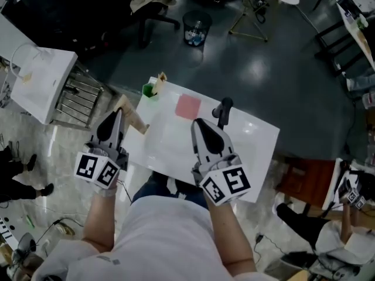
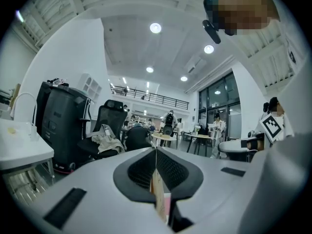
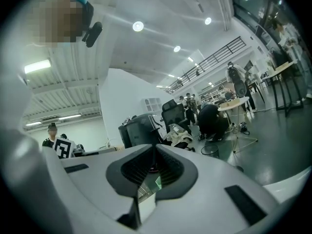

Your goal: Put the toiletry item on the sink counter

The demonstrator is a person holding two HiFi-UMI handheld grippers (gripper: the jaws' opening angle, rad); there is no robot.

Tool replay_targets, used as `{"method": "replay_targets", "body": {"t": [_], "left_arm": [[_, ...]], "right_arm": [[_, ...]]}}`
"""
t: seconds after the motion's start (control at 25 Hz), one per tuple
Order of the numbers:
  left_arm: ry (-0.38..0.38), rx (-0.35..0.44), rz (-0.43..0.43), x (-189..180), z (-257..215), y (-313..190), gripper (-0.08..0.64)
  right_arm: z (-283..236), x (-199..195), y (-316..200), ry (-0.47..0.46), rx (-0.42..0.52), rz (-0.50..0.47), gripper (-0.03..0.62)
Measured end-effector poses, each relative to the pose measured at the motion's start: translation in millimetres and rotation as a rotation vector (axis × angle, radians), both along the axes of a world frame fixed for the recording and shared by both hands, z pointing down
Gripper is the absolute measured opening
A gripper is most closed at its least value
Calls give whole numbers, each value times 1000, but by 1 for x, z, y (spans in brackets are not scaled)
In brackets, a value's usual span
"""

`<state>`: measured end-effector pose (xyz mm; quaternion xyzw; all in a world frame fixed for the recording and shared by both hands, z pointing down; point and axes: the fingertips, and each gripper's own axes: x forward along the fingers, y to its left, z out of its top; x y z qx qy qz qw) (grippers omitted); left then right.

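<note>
We hold the left hand-held gripper (image 1: pixel 119 112) and the right hand-held gripper (image 1: pixel 198 122) closed and empty. One pink toiletry item (image 1: pixel 188 106) lies on the table (image 1: pixel 170 146) ahead, between them.

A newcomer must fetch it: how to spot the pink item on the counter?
Find the white counter before the person. On its far half lies a flat pink square, between a green cup and a black upright fixture; only it is pink.

Round ceiling lamps (image 2: pixel 155 28) light the hall brightly and evenly, soft glare sheens the white worktop (image 1: pixel 252 134), and both gripper views bulge, black-cornered.
</note>
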<state>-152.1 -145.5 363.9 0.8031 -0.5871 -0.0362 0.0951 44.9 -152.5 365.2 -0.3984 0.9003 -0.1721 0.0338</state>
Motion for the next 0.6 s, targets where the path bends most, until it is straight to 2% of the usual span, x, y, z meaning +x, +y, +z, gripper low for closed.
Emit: {"method": "replay_targets", "body": {"t": [0.6], "left_arm": [[0,49,79,-34,-4,-89,20]], "right_arm": [[0,-24,-28,11,9,141,29]]}}
